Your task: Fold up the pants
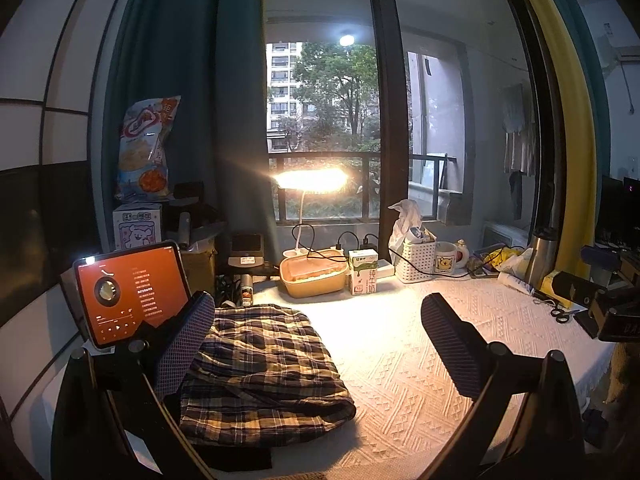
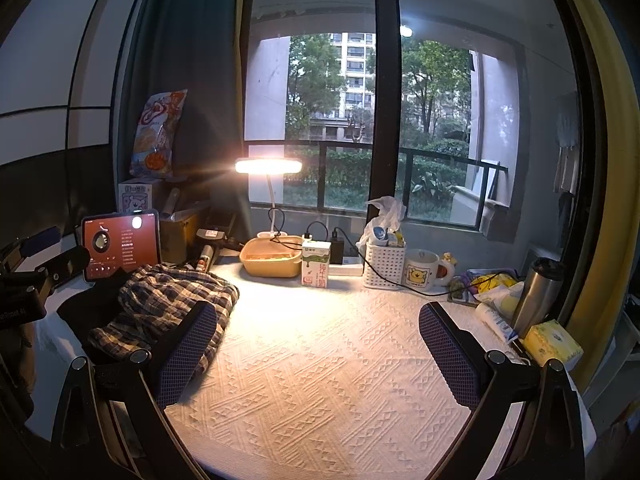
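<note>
Two grippers hover above the white textured tablecloth [image 2: 320, 360], both with fingers spread wide apart and gripping nothing. The left gripper [image 1: 320, 344] hangs low over the folded plaid pants [image 1: 260, 368], its left finger [image 1: 184, 344] just at the cloth's near-left edge; whether it touches the fabric is hard to tell. The right gripper [image 2: 320, 352] sits over bare cloth, well to the right of the pants [image 2: 168, 308], which lie in a bundle at the table's left side. Behind the pants stands a tablet [image 1: 128, 292] with an orange screen. Further right along the back are a lit desk lamp [image 1: 310, 180], a yellow tub [image 1: 312, 276], a milk carton [image 1: 363, 272], a white basket [image 1: 416, 260] and a bear mug [image 1: 448, 260]. Scissors [image 1: 560, 314] lie far right of the pants.
</note>
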Demonstrator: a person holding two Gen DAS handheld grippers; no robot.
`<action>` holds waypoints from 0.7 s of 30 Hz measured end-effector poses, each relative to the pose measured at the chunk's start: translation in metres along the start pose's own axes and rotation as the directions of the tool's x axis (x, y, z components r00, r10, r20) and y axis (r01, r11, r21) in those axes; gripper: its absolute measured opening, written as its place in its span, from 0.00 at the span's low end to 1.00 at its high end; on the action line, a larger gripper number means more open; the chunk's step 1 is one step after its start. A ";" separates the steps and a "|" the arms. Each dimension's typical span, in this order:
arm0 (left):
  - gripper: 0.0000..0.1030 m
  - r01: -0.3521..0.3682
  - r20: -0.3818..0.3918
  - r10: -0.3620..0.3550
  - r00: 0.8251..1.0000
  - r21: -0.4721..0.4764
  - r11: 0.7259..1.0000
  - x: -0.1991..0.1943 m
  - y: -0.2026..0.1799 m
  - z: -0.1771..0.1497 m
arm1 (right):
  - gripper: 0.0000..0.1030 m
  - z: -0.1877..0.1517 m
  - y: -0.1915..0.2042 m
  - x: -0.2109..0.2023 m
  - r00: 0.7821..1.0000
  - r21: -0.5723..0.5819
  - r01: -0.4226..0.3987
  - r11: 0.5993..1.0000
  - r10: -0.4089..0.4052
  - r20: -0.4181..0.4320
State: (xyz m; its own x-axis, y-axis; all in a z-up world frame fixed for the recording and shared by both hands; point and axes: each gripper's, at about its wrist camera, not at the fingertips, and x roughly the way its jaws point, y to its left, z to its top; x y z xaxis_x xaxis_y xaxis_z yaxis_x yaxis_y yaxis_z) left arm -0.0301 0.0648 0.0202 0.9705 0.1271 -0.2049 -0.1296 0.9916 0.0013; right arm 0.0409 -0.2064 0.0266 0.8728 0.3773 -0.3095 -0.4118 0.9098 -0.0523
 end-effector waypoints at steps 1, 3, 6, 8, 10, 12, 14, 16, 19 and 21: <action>0.99 0.000 0.000 0.000 1.000 0.000 1.000 0.000 0.000 0.000 | 0.99 0.000 0.000 0.000 1.000 0.000 0.000 1.000 0.000 0.000; 0.99 0.002 -0.003 -0.002 1.000 0.000 1.000 0.001 0.000 0.000 | 0.99 0.000 0.000 0.000 1.000 -0.001 0.001 1.000 -0.001 0.000; 0.99 0.000 -0.002 0.000 1.000 -0.001 1.000 0.000 0.000 0.000 | 0.99 0.000 0.000 0.000 1.000 0.000 0.001 1.000 -0.001 0.000; 0.99 0.000 -0.001 0.000 1.000 -0.001 1.000 0.000 0.000 0.000 | 0.99 0.001 0.000 0.000 1.000 0.000 0.000 1.000 0.000 0.000; 0.99 0.001 -0.003 -0.001 1.000 -0.001 1.000 0.000 0.000 0.000 | 0.99 0.001 0.000 0.000 1.000 -0.001 -0.001 1.000 0.001 -0.001; 0.99 0.006 -0.006 -0.006 1.000 0.000 1.000 0.000 -0.001 0.000 | 0.99 0.000 0.000 0.001 1.000 -0.001 -0.001 1.000 0.001 -0.005; 0.99 0.007 -0.005 -0.007 1.000 0.001 1.000 0.000 -0.002 0.000 | 0.99 0.000 0.000 0.002 1.000 0.001 0.000 1.000 0.000 -0.009; 0.99 0.004 -0.005 -0.004 1.000 -0.001 1.000 0.000 -0.002 0.000 | 0.99 0.000 0.001 0.002 1.000 0.002 0.002 1.000 -0.002 -0.010; 0.99 0.004 -0.006 -0.004 1.000 -0.005 1.000 0.000 -0.002 0.000 | 0.99 0.000 0.002 0.003 1.000 0.001 0.003 1.000 -0.003 -0.011; 0.99 0.002 -0.004 -0.003 1.000 -0.003 1.000 0.000 -0.002 0.000 | 0.99 0.000 0.002 0.003 1.000 0.001 0.002 1.000 -0.002 -0.011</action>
State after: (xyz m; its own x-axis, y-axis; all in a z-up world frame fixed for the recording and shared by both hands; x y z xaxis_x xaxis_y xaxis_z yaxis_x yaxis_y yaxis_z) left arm -0.0302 0.0627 0.0203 0.9700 0.1246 -0.2089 -0.1278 0.9918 -0.0022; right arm 0.0428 -0.2039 0.0258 0.8710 0.3733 -0.3195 -0.4094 0.9109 -0.0518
